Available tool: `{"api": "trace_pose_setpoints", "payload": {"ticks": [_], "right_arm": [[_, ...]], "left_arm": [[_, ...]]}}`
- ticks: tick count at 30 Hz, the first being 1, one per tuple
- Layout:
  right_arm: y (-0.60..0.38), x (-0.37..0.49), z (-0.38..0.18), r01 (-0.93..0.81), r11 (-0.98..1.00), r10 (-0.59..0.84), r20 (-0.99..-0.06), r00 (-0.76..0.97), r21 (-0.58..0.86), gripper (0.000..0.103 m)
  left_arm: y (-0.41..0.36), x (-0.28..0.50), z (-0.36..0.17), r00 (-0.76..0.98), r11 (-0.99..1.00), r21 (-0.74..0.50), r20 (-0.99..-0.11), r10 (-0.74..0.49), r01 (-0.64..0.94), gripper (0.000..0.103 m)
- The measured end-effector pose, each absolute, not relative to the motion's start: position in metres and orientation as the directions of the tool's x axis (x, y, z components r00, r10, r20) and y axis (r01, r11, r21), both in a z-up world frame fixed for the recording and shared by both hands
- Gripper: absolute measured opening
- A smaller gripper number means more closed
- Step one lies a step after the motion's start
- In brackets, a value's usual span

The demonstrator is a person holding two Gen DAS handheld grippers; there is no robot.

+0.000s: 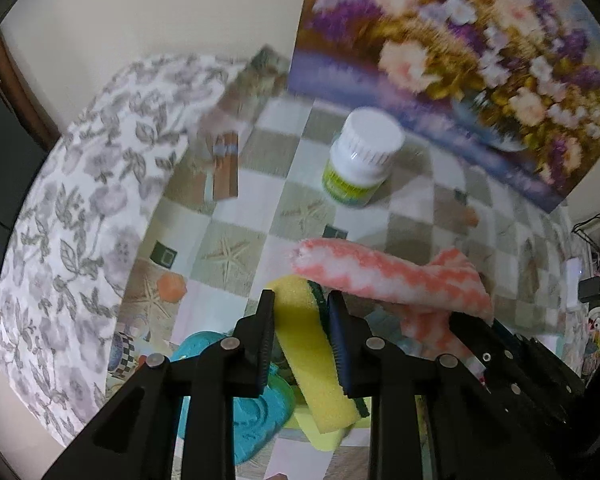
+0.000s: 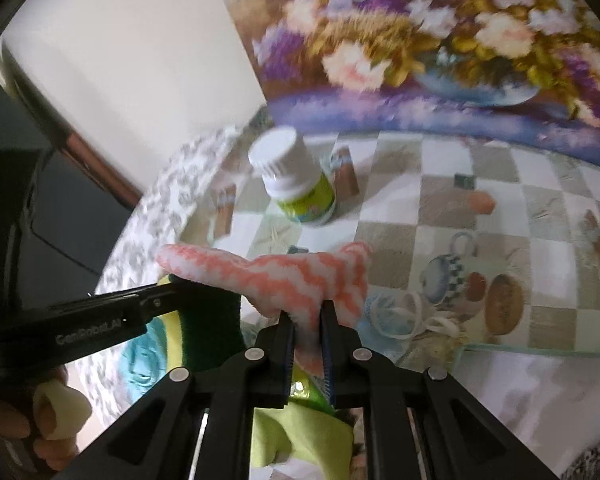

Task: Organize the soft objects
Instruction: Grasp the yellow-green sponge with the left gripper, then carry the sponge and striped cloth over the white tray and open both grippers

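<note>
My left gripper (image 1: 300, 300) is shut on a yellow sponge with a dark green scrub side (image 1: 314, 344), held above the table; the sponge also shows in the right wrist view (image 2: 210, 336) behind the left gripper's arm. My right gripper (image 2: 306, 312) is shut on a pink-and-white zigzag fluffy cloth (image 2: 268, 276), which hangs in the air just right of the sponge (image 1: 380, 272). Below lie a teal textured cloth (image 1: 244, 408) and a lime-green cloth (image 2: 300, 436).
A white-capped bottle with a green label (image 1: 360, 156) stands on the checkered tablecloth (image 1: 236, 232). A flower painting (image 1: 460, 52) leans on the wall behind. A floral grey-white cushion (image 1: 80, 220) lies at the left. A pale mesh item (image 2: 396, 316) lies on the table.
</note>
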State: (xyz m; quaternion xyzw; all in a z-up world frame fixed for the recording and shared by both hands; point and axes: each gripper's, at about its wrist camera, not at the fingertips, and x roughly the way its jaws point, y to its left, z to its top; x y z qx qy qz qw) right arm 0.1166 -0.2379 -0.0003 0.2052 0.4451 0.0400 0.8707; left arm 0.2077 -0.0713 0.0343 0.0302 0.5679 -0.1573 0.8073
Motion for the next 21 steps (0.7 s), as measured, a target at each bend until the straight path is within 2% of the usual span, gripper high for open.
{"api": "trace_pose_setpoints", "payload": {"ticks": [7, 12, 21], "right_arm": [[-0.257, 0.071, 0.040, 0.168, 0.887, 0.193, -0.677, 0.710, 0.429, 0.013], [-0.278, 0.029, 0.065, 0.223, 0.873, 0.115, -0.627, 0.771, 0.434, 0.013], [-0.338, -0.057, 0.105, 0.438, 0.826, -0.156, -0.605, 0.781, 0.353, 0.013]], "left_arm": [[-0.065, 0.177, 0.077, 0.435, 0.949, -0.143, -0.863, -0.259, 0.281, 0.027], [-0.059, 0.149, 0.098, 0.498, 0.941, -0.201, -0.808, -0.316, 0.271, 0.027], [-0.104, 0.098, 0.102, 0.467, 0.879, -0.295, -0.759, -0.454, 0.374, 0.027]]}}
